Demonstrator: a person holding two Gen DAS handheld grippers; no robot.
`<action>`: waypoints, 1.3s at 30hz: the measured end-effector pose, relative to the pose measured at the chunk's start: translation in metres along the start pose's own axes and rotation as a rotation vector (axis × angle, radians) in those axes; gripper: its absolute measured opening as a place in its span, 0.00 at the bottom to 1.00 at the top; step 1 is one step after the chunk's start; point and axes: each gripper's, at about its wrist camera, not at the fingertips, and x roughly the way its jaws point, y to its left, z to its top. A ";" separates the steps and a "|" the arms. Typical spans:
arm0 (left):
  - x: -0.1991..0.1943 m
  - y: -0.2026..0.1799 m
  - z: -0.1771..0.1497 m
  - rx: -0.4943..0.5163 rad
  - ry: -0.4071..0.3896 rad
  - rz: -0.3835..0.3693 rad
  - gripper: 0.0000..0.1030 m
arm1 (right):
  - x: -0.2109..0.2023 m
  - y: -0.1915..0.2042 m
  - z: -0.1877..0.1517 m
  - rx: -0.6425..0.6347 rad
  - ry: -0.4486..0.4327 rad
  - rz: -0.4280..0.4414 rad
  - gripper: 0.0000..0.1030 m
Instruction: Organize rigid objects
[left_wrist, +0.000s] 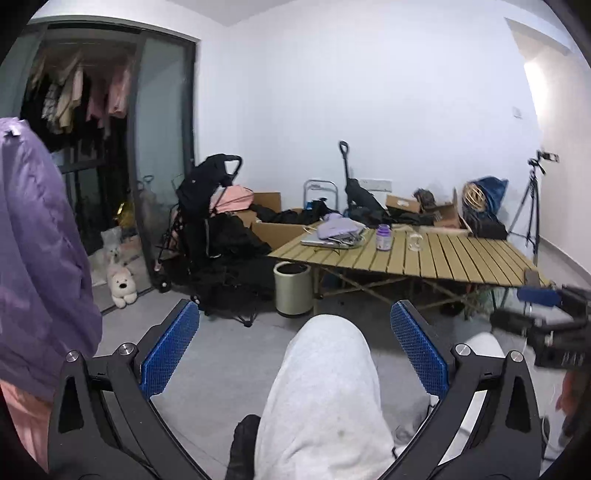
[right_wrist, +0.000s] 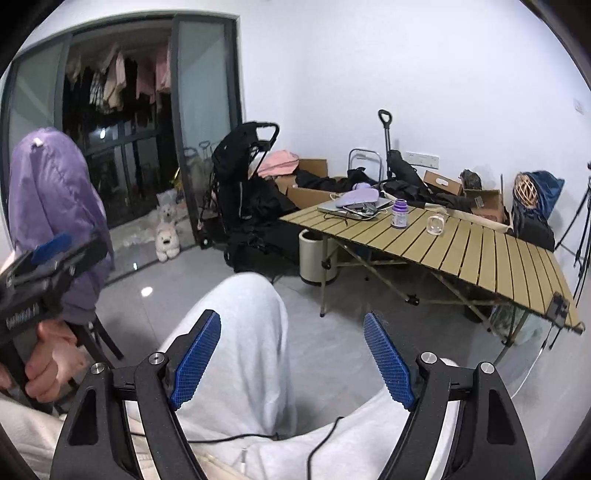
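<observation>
We see a yellow-tan surface (right_wrist: 476, 254) made of long wooden strips with dark lines between them. On the surface, a small jar (right_wrist: 400, 213) is purple with a white label, and next to it a little cup (right_wrist: 435, 224) is clear like glass. At the far end of the surface lies a silver laptop (right_wrist: 347, 207) with a soft purple cloth (right_wrist: 360, 195) on top. Under the surface stands a cream bin (right_wrist: 314, 258) with a dark rim. Each tool has black arms; the left tool (left_wrist: 295, 354) and the right tool (right_wrist: 291, 362) have bright blue pads covered in tiny bumps. Our trousers (right_wrist: 243, 332) are light grey. Left of the surface, a fluffy toy dog (right_wrist: 167, 240) is white.
</observation>
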 end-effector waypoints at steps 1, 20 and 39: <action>0.002 0.003 -0.002 -0.005 0.006 -0.012 1.00 | -0.001 0.000 0.000 0.011 -0.005 -0.005 0.82; -0.003 0.026 -0.020 -0.008 0.032 -0.107 1.00 | -0.018 0.052 -0.002 -0.023 -0.098 -0.107 0.82; -0.010 0.033 -0.019 -0.011 0.005 -0.128 1.00 | -0.017 0.041 -0.007 0.030 -0.073 -0.097 0.82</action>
